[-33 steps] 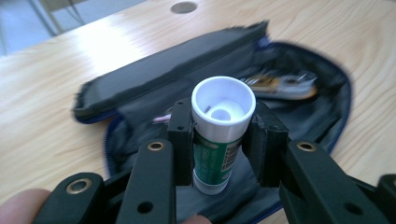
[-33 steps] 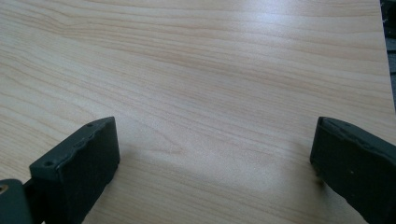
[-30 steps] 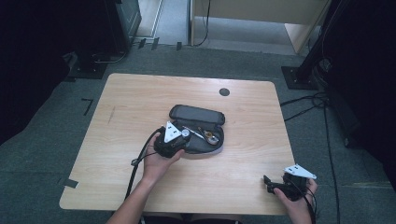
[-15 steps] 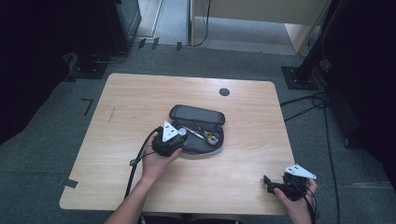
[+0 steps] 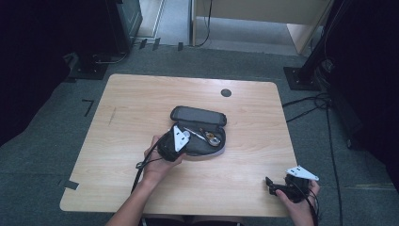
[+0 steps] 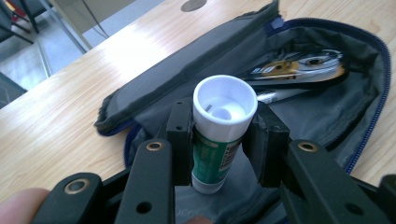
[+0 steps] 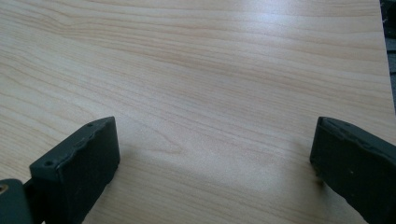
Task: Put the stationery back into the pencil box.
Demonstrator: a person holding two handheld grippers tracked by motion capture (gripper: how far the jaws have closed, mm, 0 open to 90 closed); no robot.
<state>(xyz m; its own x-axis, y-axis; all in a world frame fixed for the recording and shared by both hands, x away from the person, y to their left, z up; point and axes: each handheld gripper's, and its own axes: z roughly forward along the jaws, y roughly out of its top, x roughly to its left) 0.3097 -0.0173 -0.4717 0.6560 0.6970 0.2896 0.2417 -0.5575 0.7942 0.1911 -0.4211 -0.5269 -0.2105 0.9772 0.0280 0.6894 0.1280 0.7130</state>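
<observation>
Currently, left gripper: the black two-jaw left gripper (image 6: 224, 135) has its jaws closed onto a small white tube with a green printed label and a white cap (image 6: 219, 135), one pad on each side of the tube just below the cap.
Tube position: it stands between the jaws, cap end pointing away from the hand and somewhat up, over the near end of the open pouch.
Pouch: a dark grey fabric zip pouch with blue edging (image 6: 327, 121) lies open just beyond and under the left jaws, its lid (image 5: 197, 114) folded back on the far side.
Pouch contents: beyond the jaws, a round gold and black patterned item (image 6: 299, 67) and a slim silver pen-like stick (image 6: 280, 94) lie inside.
Right gripper: the black two-jaw right gripper (image 7: 212, 154) has its jaws spread wide with nothing between them, resting low over the pale wooden table (image 7: 210, 70), well apart from the pouch.
Risk, slipping: the grip sits near the cap, on a smooth round tube; I judge it could pivot or slide out if the hand tilts or the pads loosen early.
Risk, snagging: the soft pouch wall lies close under the jaws; a low move could catch the fabric or zip and drag the whole pouch.
Risk, disturbing contents: a tube dropped from a height may roll onto the patterned item.
Count: two grippers, one tube, one pouch, one patterned item, one silver stick, one table.
</observation>
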